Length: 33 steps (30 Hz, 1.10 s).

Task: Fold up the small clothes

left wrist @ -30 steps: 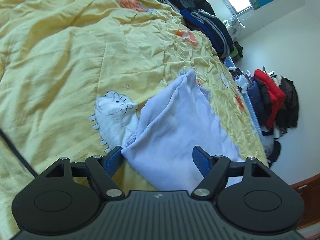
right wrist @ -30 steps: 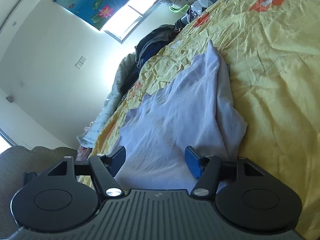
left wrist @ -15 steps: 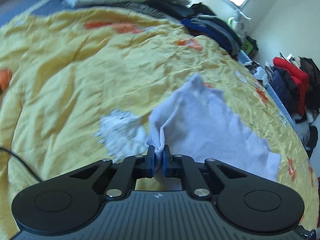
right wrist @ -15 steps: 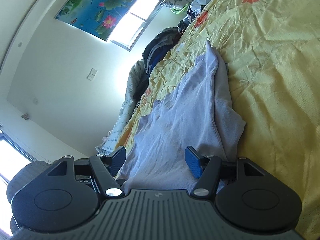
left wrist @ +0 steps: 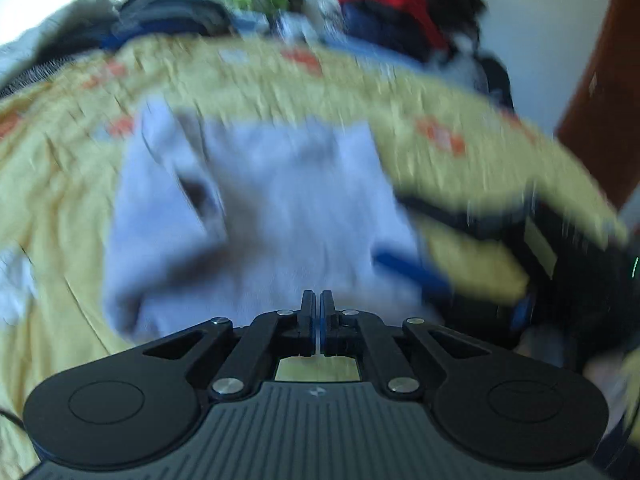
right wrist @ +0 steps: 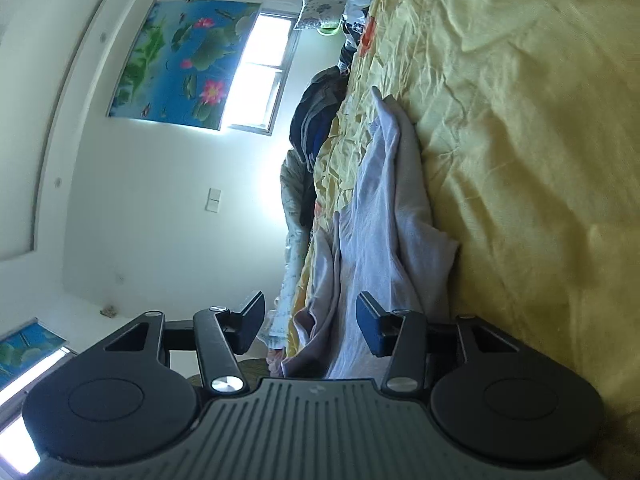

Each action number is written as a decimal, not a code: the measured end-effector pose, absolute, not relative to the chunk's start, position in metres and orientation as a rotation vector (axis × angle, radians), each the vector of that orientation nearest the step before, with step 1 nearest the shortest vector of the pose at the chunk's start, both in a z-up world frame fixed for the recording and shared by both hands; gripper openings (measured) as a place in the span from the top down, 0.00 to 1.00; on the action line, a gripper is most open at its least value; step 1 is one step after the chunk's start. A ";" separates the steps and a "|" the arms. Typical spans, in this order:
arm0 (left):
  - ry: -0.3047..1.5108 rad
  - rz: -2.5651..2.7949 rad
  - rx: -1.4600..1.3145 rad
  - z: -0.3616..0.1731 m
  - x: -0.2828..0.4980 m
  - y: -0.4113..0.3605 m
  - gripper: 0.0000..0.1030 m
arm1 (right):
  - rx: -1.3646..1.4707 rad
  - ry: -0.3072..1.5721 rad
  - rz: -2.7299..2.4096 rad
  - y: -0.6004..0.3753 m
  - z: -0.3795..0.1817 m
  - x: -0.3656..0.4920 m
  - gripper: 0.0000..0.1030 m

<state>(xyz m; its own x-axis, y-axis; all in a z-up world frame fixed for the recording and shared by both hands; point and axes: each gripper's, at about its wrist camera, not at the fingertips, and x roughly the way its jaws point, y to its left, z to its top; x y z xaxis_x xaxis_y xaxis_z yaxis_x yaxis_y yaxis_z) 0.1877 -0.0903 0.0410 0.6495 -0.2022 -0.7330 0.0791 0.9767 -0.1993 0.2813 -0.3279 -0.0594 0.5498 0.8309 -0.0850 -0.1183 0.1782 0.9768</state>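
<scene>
A small pale lilac garment (left wrist: 260,208) lies on the yellow bedspread (left wrist: 60,200). The left wrist view is motion-blurred. My left gripper (left wrist: 319,300) is shut on the garment's near edge, with cloth between its pads. The right gripper (left wrist: 440,280) shows at the right of that view, at the garment's right edge. In the right wrist view the garment (right wrist: 384,216) hangs bunched and lifted along the bedspread (right wrist: 520,160). My right gripper (right wrist: 310,316) is open, with cloth lying between its fingers.
Piles of dark, blue and red clothes (left wrist: 392,20) lie beyond the bed's far edge. A brown door (left wrist: 608,92) is at the right. A window (right wrist: 260,72) and lotus picture (right wrist: 180,64) are on the wall.
My left gripper closed on the garment's edge, then swung fast to the right with it, so the right gripper came into its view. The right gripper stayed open and tilted further.
</scene>
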 end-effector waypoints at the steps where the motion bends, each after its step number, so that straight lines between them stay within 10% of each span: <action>1: 0.850 -0.162 -0.152 0.038 0.186 -0.089 0.98 | 1.203 0.736 0.763 -0.327 -0.059 0.282 0.47; 5: 0.750 -0.181 -0.103 0.061 0.172 -0.082 0.98 | 1.057 0.789 0.728 -0.314 -0.043 0.284 0.44; 13: 0.585 -0.070 -0.023 0.080 0.133 -0.048 0.90 | 0.852 0.912 0.739 -0.264 0.014 0.304 0.07; 19: 0.668 0.134 -0.305 0.068 0.139 0.007 0.15 | 0.954 1.191 0.789 -0.213 -0.001 0.369 0.21; 30: 0.618 0.153 -0.404 0.065 0.143 0.050 0.15 | 0.808 1.354 0.782 -0.140 0.003 0.409 0.32; 33: 0.598 0.154 -0.399 0.065 0.141 0.054 0.15 | 0.695 1.381 0.775 -0.113 0.006 0.414 0.58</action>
